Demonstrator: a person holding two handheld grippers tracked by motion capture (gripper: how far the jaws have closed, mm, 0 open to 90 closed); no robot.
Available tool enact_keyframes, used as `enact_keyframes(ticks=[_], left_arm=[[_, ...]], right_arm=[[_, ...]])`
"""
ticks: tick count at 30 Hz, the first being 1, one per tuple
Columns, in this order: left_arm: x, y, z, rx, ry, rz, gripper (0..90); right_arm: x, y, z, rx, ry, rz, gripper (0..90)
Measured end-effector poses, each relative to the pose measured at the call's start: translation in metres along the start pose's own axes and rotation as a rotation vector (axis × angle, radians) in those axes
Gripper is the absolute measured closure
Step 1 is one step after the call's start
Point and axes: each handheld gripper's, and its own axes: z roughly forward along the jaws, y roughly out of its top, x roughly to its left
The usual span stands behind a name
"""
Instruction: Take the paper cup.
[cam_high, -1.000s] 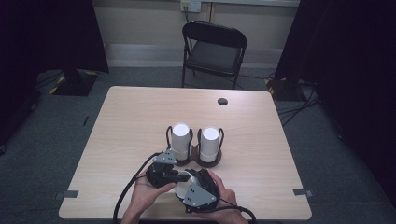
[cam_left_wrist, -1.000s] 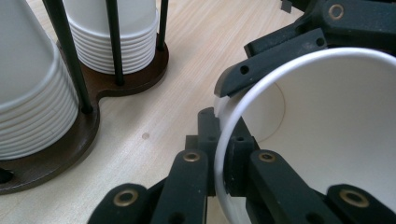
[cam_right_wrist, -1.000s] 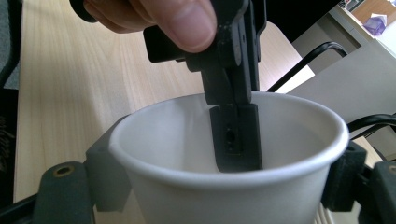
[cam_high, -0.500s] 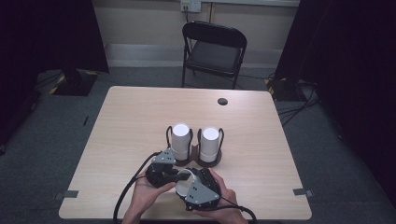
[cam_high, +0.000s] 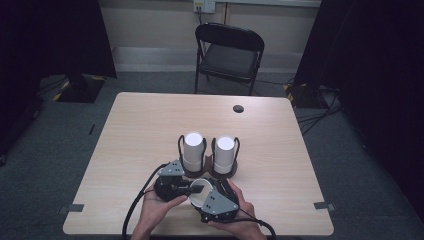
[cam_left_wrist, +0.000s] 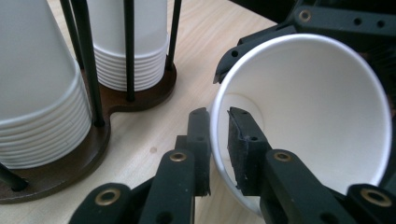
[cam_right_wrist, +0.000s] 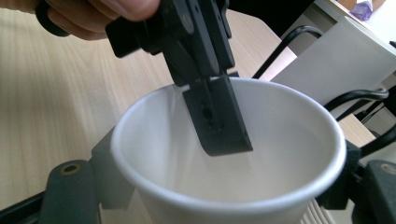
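Both grippers pinch one paper cup (cam_high: 200, 192) low in the frame: left gripper (cam_left_wrist: 218, 154) on its rim; right gripper (cam_high: 216, 200) around its body; cup rack (cam_high: 207, 170) stands just above.

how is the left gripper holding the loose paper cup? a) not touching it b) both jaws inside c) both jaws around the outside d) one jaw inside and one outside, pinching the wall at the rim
d: in the left gripper view the left gripper has one jaw inside the paper cup and the other outside, pinching its wall at the rim.

Curtained lab: lone table (cam_high: 150, 130), folding chair (cam_high: 229, 55)
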Motion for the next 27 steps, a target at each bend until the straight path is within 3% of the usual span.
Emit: enact_keyframes(ticks=[6, 11, 16, 24, 27], left_arm=[[0.001, -0.001, -0.003, -0.024, 0.003, 0.009, 77.0], [0.002, -0.004, -0.008, -0.08, 0.008, 0.011, 72.9], [0.005, -0.008, -0.01, -0.144, -0.01, -0.022, 70.2], [0.008, -0.012, -0.014, -0.208, 0.017, -0.044, 60.4], [0.006, -0.014, -0.017, -0.228, 0.064, -0.037, 54.7]], right_arm=[[-0.002, -0.003, 0.0, 0.01, -0.006, 0.015, 24.2], [-0.008, -0.007, -0.001, 0.013, -0.022, 0.049, 24.3], [-0.013, -0.011, -0.002, 0.01, -0.035, 0.087, 24.3], [-0.02, -0.017, -0.004, 0.006, -0.047, 0.133, 24.3], [-0.022, -0.02, -0.005, -0.002, -0.046, 0.153, 24.3]])
